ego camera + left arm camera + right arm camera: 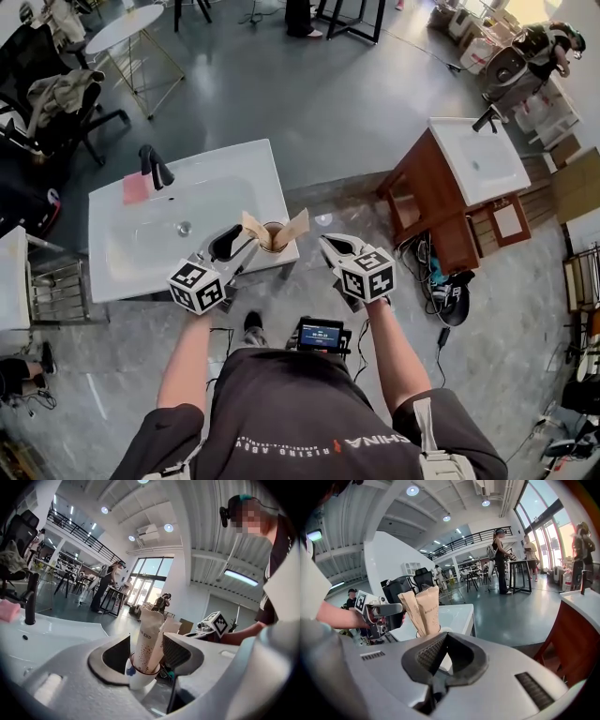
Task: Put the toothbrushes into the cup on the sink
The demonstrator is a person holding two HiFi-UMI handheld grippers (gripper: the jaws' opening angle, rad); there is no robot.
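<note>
A white cup (274, 235) stands on the front right corner of the white sink (211, 183). Two paper-wrapped toothbrushes (292, 226) stick up out of it, leaning apart. My left gripper (236, 246) is open just to the cup's near left. In the left gripper view the cup (139, 676) and the wrapped toothbrushes (149, 637) show in the gap of the left gripper (146, 651), and neither pad touches them. My right gripper (334, 249) hovers to the right of the cup, shut and empty. In the right gripper view the right gripper (442, 638) points at the toothbrushes (424, 609).
A black faucet (154, 167) and a pink pad (135, 187) sit at the sink's back left. A second sink on a wooden cabinet (433, 192) stands to the right. An office chair (52, 98) and a round table (127, 26) are behind. People stand far off.
</note>
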